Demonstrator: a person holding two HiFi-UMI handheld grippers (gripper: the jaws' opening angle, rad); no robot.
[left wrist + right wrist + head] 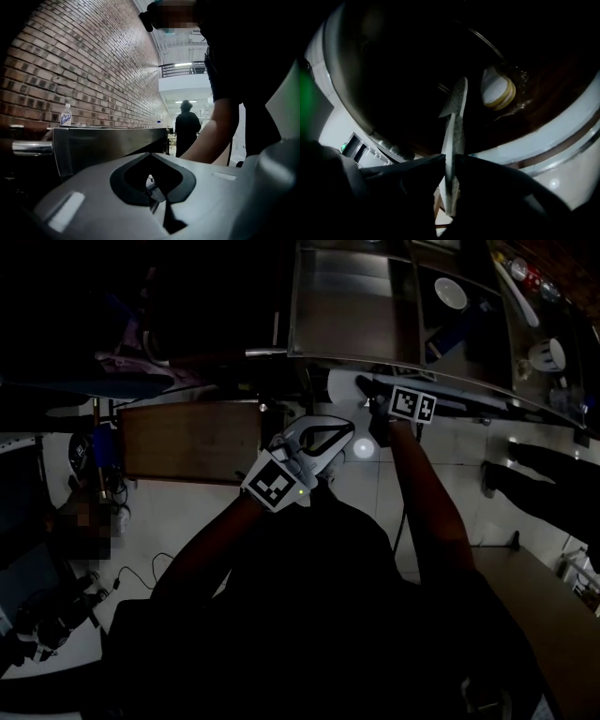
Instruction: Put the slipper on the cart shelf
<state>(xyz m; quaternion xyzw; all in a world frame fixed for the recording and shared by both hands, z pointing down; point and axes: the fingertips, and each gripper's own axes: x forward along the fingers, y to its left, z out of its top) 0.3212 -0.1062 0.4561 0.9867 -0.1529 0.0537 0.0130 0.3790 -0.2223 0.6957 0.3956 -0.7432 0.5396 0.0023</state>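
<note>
My right gripper (449, 157) is shut on a thin pale slipper (453, 126), held edge-on with its patterned sole running up out of the jaws. It hangs inside the dark space under the steel cart's top (375, 296). In the head view the right gripper's marker cube (412, 405) sits at the cart's front rim, and the slipper shows as a white patch (339, 388) just beyond. A pale rounded thing with tan layers (499, 90) lies deeper on the shelf. My left gripper (349, 430) hangs lower left of the right one, jaws shut and holding nothing (150, 153).
A white bowl (450, 292) and other dishes stand on the cart top. The cart's handle bar (267, 351) sticks out at left, above a brown board (192, 442). Someone's dark shoes (525, 457) are on the tiled floor at right. A person (187, 124) stands far off beside the brick wall (84, 70).
</note>
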